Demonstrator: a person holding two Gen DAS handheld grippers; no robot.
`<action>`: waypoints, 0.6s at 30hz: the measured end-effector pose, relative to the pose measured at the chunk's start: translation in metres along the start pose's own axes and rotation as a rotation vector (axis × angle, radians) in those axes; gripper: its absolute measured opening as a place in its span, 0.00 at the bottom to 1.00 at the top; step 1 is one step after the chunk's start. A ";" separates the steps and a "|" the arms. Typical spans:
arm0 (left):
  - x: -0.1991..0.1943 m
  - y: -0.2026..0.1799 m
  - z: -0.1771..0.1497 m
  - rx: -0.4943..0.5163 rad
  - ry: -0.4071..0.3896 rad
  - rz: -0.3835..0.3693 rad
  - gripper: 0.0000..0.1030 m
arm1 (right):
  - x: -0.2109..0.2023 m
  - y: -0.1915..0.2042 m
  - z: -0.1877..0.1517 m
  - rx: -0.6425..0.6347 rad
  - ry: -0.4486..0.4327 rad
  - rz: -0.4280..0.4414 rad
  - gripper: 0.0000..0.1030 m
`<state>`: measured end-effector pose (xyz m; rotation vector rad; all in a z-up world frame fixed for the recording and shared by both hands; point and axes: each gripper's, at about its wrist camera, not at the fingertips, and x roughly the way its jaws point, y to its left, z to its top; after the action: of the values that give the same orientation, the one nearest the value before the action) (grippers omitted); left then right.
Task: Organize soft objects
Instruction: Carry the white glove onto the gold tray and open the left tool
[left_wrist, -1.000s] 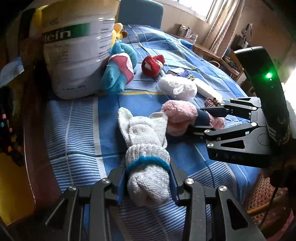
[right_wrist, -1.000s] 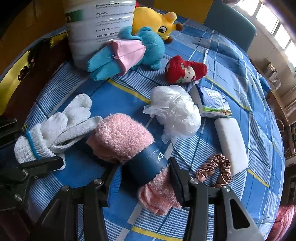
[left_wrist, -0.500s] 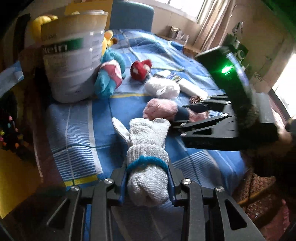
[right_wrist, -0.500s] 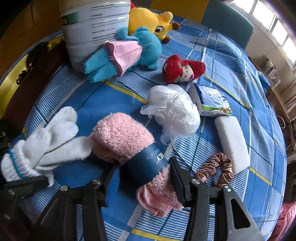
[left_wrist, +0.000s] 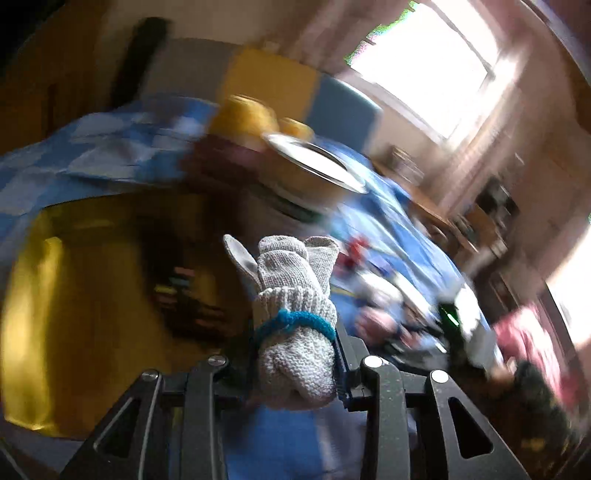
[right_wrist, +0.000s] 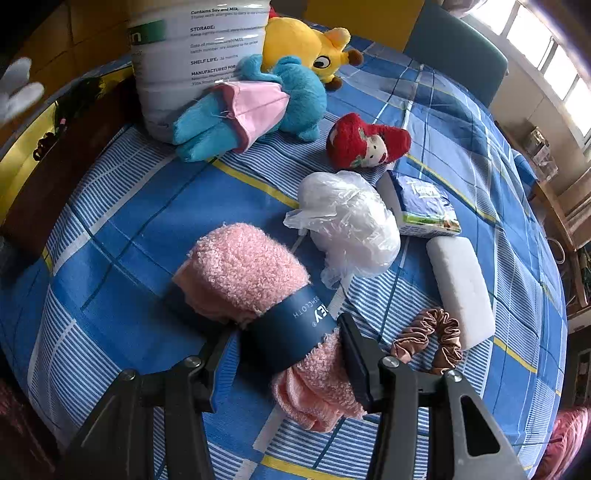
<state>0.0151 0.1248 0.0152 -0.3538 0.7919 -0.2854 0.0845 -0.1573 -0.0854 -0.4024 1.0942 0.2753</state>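
Left gripper (left_wrist: 295, 363) clamping a bundle of white knit gloves (left_wrist: 295, 325) by its cuffed end, fingers (left_wrist: 341, 362) pressing in on either side just below the blue elastic band (left_wrist: 291, 325) tying the pair. Glove tips pointing up and away, hanging in the air above the blue checked cloth (right_wrist: 147, 206) with nothing under them; everything behind smearing into blur in the left wrist view. Glove tips also showing as a pale blur at the upper left edge of the right wrist view, clear of the worktop.

Right gripper (right_wrist: 284, 350) closing around a rolled pink fluffy washcloth (right_wrist: 243, 266), fingers (right_wrist: 354, 354) squeezing it at its dark blue paper sleeve (right_wrist: 288, 328), the roll lying on the cloth-covered worktop and tilting up to the left.

Lying around it: a crumpled clear plastic bag (right_wrist: 347, 225) just beyond the roll, a white sponge block (right_wrist: 461, 288) to the right, a brown satin scrunchie (right_wrist: 432, 339) just beside the right finger, a tissue pack (right_wrist: 424, 206) behind the bag. Farther back, a red-haired doll plush (right_wrist: 365, 142), a blue plush with a pink skirt (right_wrist: 258, 107) leaning against a large white tub (right_wrist: 195, 55), and a yellow plush (right_wrist: 306, 44) behind that.
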 end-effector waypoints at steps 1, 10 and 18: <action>-0.003 0.016 0.004 -0.044 -0.012 0.033 0.34 | 0.000 0.000 0.000 0.000 0.000 0.001 0.50; 0.017 0.126 0.012 -0.377 0.072 0.237 0.34 | -0.001 0.000 -0.001 -0.002 0.000 -0.004 0.50; 0.044 0.146 0.042 -0.354 0.052 0.281 0.34 | -0.001 0.000 0.000 0.000 0.002 -0.002 0.50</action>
<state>0.0925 0.2485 -0.0457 -0.5615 0.9333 0.1125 0.0839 -0.1573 -0.0849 -0.4039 1.0954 0.2733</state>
